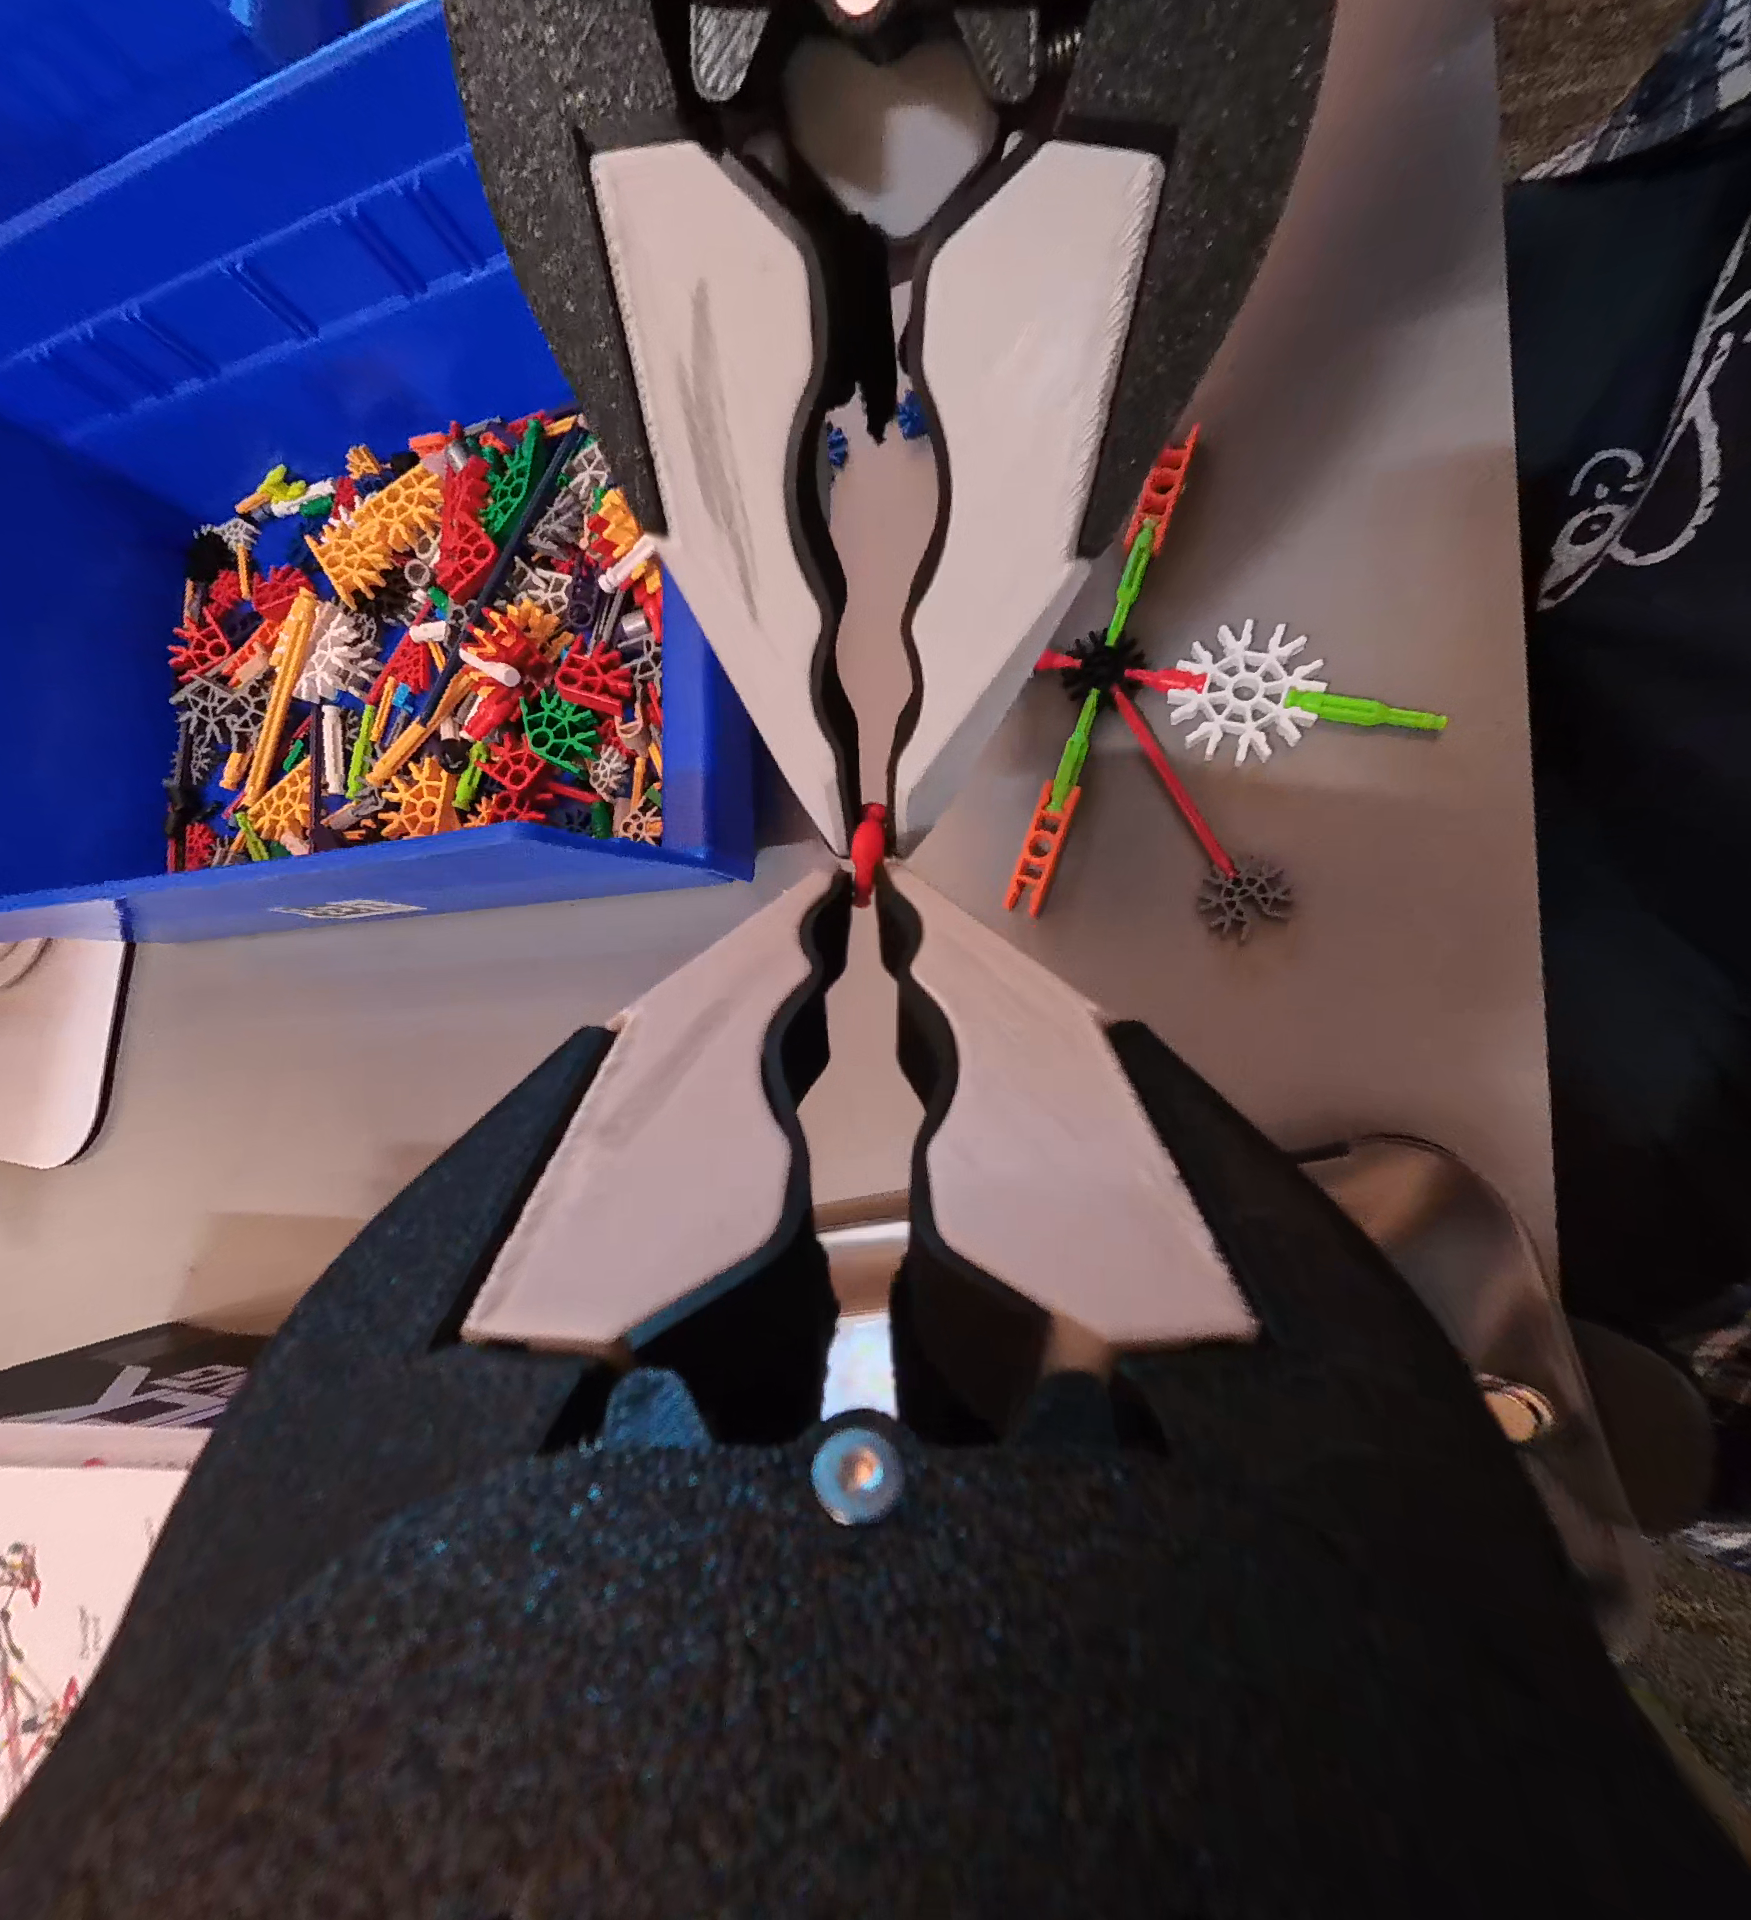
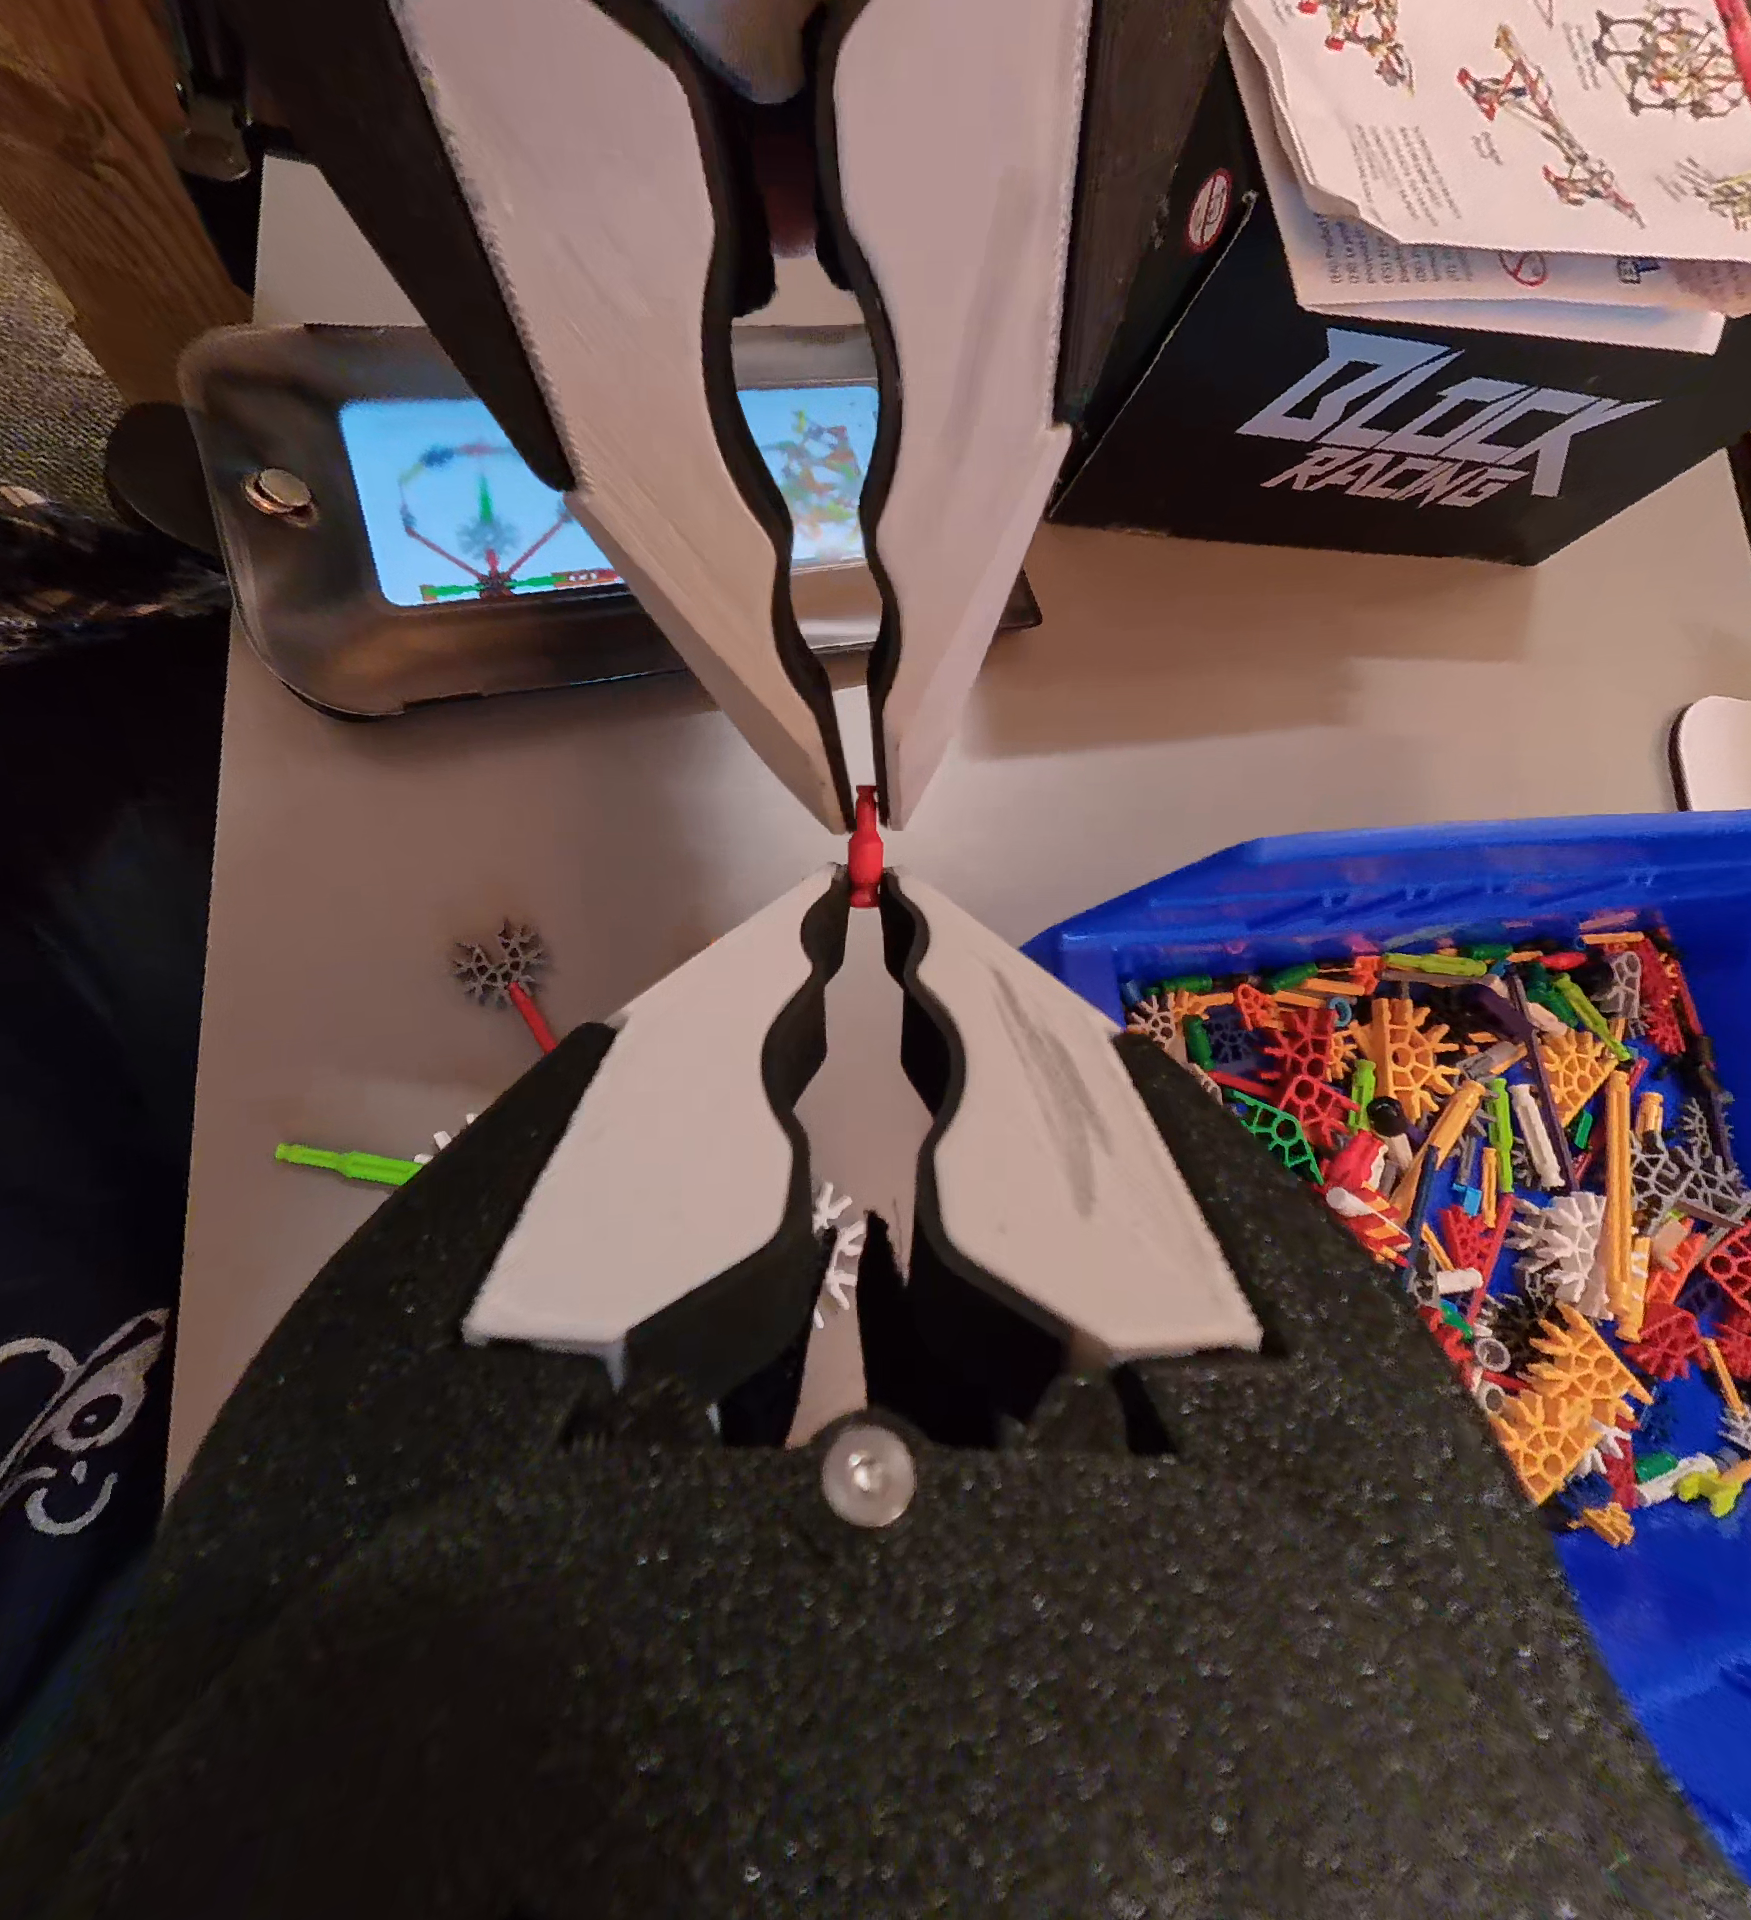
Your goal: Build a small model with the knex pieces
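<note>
Both grippers meet tip to tip over the bench (image 1: pixel 435 1060). The left gripper (image 1: pixel 858 883) and the right gripper (image 2: pixel 863 881) each have fingers closed on one small red rod (image 1: pixel 866 840), just beside the blue bin (image 1: pixel 414 894). With such thin holds, uneven pulling could make the rod slip and fall into the bin.

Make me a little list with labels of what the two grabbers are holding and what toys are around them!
left hand-held gripper: shut on small red plastic rod piece, at one end
right hand-held gripper: shut on the same piece, at the opposite end, tip to tip
beside them: flat spoked model of red and green rods with white snowflake connector, lying on pale tabletop
bin: blue plastic bin full of mixed coloured building pieces
screen: phone in dark case showing a picture
also: black cardboard box with paper instruction sheets on top
</note>
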Available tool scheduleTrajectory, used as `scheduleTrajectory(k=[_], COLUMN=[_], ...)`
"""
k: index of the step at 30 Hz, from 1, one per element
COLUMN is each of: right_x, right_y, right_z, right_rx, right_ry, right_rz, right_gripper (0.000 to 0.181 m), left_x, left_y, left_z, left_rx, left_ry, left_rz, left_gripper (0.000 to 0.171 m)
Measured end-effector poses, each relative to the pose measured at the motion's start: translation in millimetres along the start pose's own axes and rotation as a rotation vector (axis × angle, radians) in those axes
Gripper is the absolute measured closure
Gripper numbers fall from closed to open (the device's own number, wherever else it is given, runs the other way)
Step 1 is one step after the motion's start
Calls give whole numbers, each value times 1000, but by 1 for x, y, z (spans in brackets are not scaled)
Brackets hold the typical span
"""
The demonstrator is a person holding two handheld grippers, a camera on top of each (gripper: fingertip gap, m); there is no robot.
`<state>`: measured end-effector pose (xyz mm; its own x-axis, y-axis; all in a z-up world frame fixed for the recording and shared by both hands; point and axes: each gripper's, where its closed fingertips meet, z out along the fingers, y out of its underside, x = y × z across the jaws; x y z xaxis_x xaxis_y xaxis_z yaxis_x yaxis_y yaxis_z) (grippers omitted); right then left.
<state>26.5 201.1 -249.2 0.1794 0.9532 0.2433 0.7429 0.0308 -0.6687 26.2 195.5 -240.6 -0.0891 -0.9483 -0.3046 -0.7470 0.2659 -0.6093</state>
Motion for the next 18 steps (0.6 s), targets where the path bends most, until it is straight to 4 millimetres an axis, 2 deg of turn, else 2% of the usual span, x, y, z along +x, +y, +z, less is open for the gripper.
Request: scheduleTrajectory(k=[9, 11, 13, 16, 18], right_x=[-1, -1, -1, -2, -5], right_y=[-1, 0, 6, 16, 24], right_z=[4, 6, 7, 4, 1], right_rx=[3, 7, -1, 3, 8], right_ry=[-11, -13, -13, -26, -39], right_rz=[8, 28, 48, 87, 111], right_gripper=[175, 170, 159, 159, 166], left_x=[2, 4, 5, 15, 23], left_y=[4, 7, 12, 20, 28], left_z=[-1, 0, 1, 6, 11], left_rx=[0, 5, -1, -6, -30], left_ry=[0, 14, 20, 71, 107], left_rz=[19, 9, 0, -18, -14], left_gripper=[170, 170, 170, 170, 170])
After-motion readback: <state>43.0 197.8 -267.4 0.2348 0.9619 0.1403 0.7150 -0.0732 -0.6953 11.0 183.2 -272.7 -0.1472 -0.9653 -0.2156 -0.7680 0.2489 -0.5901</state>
